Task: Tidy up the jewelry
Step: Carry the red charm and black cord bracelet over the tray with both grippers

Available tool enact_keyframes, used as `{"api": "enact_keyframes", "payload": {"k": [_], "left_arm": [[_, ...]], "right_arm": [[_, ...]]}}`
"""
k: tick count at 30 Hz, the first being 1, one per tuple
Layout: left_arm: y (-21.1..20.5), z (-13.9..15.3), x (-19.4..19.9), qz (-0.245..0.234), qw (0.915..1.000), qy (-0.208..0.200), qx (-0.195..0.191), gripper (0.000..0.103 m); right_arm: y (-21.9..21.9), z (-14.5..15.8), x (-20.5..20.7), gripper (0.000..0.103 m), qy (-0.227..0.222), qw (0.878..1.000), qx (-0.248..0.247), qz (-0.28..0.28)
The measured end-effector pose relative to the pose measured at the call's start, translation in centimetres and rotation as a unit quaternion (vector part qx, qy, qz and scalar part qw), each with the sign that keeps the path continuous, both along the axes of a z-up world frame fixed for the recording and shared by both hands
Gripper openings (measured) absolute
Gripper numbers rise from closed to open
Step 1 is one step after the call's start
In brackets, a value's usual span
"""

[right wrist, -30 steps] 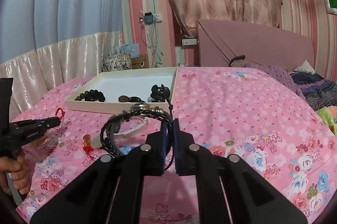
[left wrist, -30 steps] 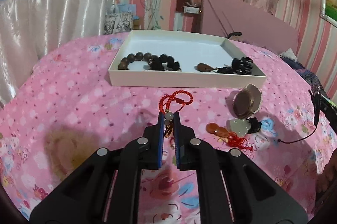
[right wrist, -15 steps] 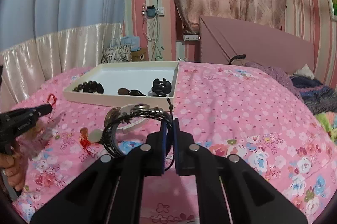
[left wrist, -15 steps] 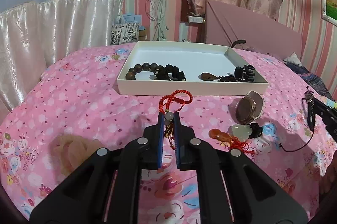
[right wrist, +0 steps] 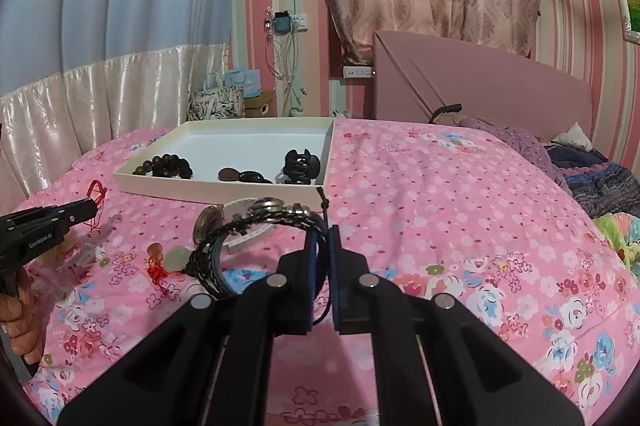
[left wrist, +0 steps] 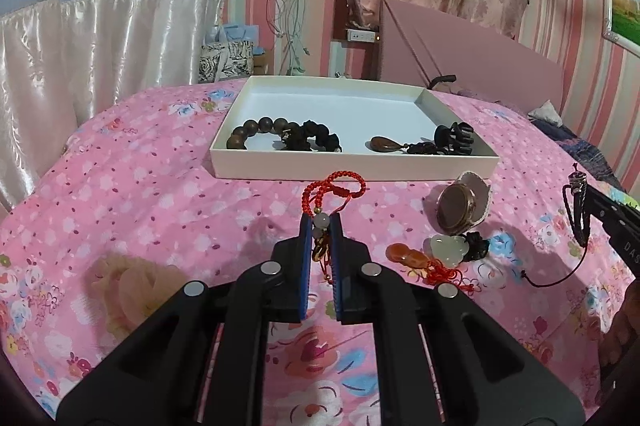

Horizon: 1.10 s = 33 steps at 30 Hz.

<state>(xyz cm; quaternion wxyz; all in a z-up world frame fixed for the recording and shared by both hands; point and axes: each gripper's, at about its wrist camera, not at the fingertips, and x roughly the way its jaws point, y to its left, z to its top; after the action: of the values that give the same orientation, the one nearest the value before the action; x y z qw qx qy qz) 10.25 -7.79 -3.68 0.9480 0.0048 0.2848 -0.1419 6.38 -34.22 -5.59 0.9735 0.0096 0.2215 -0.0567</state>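
Observation:
My left gripper [left wrist: 321, 226] is shut on a red cord bracelet [left wrist: 334, 185] with a pale bead, held above the pink bedspread in front of the white tray [left wrist: 352, 167]. The tray holds a brown bead bracelet [left wrist: 262, 129], a brown teardrop pendant [left wrist: 386, 144] and a black hair claw [left wrist: 454, 137]. My right gripper [right wrist: 321, 234] is shut on a black braided bracelet [right wrist: 248, 230] and holds it above the bed, right of the tray's [right wrist: 216, 187] near corner.
On the bedspread lie a round watch [left wrist: 460, 209], a pale jade pendant [left wrist: 448, 246], an orange pendant with red tassel [left wrist: 408, 256] and a peach scrunchie [left wrist: 132, 282]. A pink headboard [right wrist: 480, 89] stands behind, curtains to the left.
Both grippers have risen and pulled back a little with their bracelets still held. The tray now looks farther and lower in both views.

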Motion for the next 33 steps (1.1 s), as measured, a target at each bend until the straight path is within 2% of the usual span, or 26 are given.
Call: {"api": "enact_keyframes", "payload": {"k": [7,10,14,16,18,22,25,29,31,33], "left_arm": [[0.9,0.0,0.5,-0.005,0.9995,0.011,-0.030,0.007],[0.4,0.6,0.4,-0.004,1.0000,0.004,0.000,0.007],[1.6,2.5,1.7,-0.013,0.9991,0.020,-0.037,0.007],[2.0,3.9,2.5,-0.011,0.9990,0.014,-0.042,0.007],[2.2,5.5,3.3,-0.013,0.9988,0.005,-0.047,0.007],[1.4,7.4,5.9,-0.022,0.9988,-0.003,-0.044,0.007],[0.3,7.5,8.4,-0.030,0.9980,0.008,-0.055,0.007],[-1.8,6.9,11.6,-0.075,0.9942,0.029,-0.071,0.007],[-3.0,6.1,13.2,-0.069,0.9950,0.036,-0.062,0.007],[-4.0,4.9,14.8,-0.059,0.9957,0.049,-0.053,0.007]], "right_arm": [[-0.4,0.1,0.2,0.005,0.005,1.000,0.020,0.019],[-0.8,0.4,0.9,0.005,0.012,0.998,0.044,0.030],[-1.5,1.9,1.9,0.005,-0.004,0.996,0.083,0.041],[-1.8,3.2,2.7,0.005,-0.018,0.994,0.098,0.049],[-1.6,4.7,3.7,0.005,-0.035,0.994,0.093,0.055],[-1.6,7.1,7.4,0.005,-0.048,0.993,0.091,0.062],[-1.3,8.1,9.8,0.005,-0.051,0.992,0.094,0.065],[-0.9,8.4,13.7,0.005,-0.040,0.992,0.100,0.068],[-0.7,7.6,16.0,0.005,-0.019,0.993,0.096,0.068],[-0.4,5.7,18.7,0.006,0.025,0.992,0.091,0.087]]}}
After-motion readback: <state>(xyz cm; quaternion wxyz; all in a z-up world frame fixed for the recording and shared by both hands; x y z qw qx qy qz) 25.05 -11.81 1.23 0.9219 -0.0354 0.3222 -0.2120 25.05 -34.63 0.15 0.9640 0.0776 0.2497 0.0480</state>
